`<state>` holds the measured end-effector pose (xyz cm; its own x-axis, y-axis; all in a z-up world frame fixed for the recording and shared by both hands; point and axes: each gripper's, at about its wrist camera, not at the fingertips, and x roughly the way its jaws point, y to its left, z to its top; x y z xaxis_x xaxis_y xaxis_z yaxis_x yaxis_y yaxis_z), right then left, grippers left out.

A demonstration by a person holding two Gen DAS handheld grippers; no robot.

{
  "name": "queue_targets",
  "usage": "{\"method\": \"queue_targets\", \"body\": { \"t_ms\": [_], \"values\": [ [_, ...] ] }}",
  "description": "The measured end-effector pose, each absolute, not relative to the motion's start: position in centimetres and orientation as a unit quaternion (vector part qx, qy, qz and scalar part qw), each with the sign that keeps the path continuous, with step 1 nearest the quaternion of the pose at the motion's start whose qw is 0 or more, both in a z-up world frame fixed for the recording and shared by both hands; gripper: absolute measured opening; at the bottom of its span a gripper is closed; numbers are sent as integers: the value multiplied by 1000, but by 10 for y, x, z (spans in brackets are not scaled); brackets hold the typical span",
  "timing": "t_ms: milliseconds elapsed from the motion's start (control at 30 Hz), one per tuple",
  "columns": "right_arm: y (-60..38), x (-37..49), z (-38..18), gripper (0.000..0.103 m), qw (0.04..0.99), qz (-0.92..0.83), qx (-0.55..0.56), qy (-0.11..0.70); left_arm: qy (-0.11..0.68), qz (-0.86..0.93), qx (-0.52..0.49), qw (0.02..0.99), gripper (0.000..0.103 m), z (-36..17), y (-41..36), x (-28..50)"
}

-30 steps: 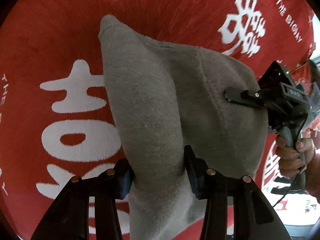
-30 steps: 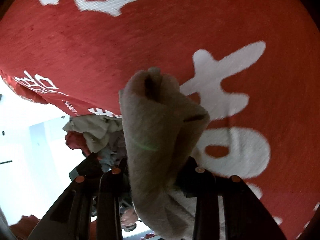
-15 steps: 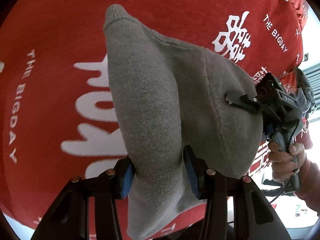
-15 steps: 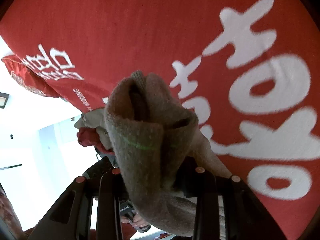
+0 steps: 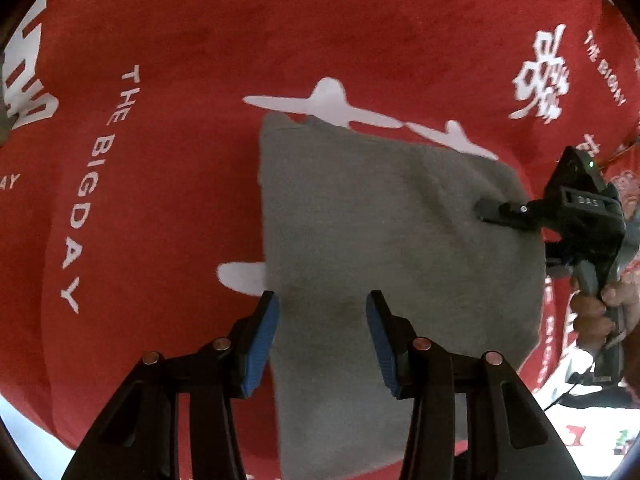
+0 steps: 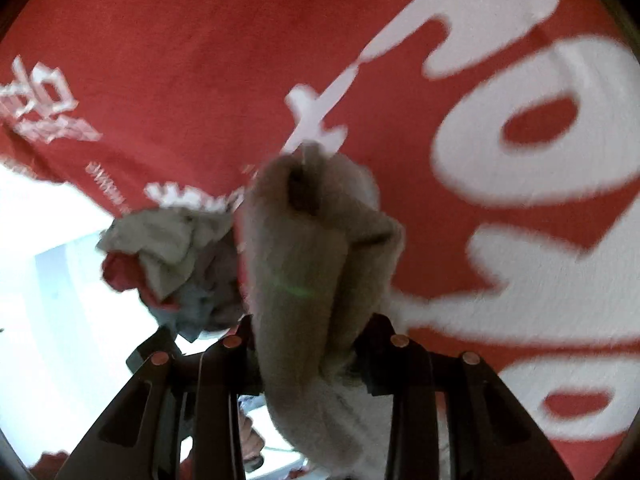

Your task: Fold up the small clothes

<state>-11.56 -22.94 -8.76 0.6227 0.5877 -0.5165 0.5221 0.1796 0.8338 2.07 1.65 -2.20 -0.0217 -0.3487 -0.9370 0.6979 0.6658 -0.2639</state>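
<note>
A grey knit garment (image 5: pixel 380 240) lies mostly flat on a red cloth with white lettering (image 5: pixel 168 120). My left gripper (image 5: pixel 322 320) is open, its blue pads standing apart on either side of the garment's near edge without pinching it. My right gripper (image 6: pixel 308 332) is shut on a bunched fold of the same grey garment (image 6: pixel 304 248). In the left wrist view the right gripper (image 5: pixel 486 212) shows at the garment's right edge, held by a hand (image 5: pixel 600 312).
A heap of loose grey and red clothes (image 6: pixel 168 256) lies beyond the red cloth's edge in the right wrist view. A pale surface (image 6: pixel 60 320) shows past that edge.
My left gripper has opened and let go of the grey garment, which has dropped from a raised peak to lie flat. My right gripper keeps its hold.
</note>
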Motion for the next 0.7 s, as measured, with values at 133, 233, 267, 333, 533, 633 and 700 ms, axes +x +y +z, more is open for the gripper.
{"method": "queue_targets", "body": {
  "t_ms": [133,233,267,333,533,633,700],
  "values": [
    [-246,-110,-98,51,655,-24,554,514,606,-359,157,692,64,-25,18,22],
    [-247,-109,-88,64,668,-37,518,533,605,-342,168,699,72,-22,22,17],
    [-247,-110,-84,65,672,-44,508,538,608,-337,177,697,72,-23,23,15],
    [-245,-116,-75,65,675,-51,497,542,614,-331,185,693,72,-24,25,11],
    [-221,-152,-48,65,671,-42,515,531,621,-328,185,688,102,-17,32,-6],
    [-203,-163,-45,65,663,-28,529,529,631,-325,189,679,102,-18,33,-13],
    [-192,-164,-47,59,658,-18,533,531,633,-316,209,675,102,-20,31,-18]
  ]
}}
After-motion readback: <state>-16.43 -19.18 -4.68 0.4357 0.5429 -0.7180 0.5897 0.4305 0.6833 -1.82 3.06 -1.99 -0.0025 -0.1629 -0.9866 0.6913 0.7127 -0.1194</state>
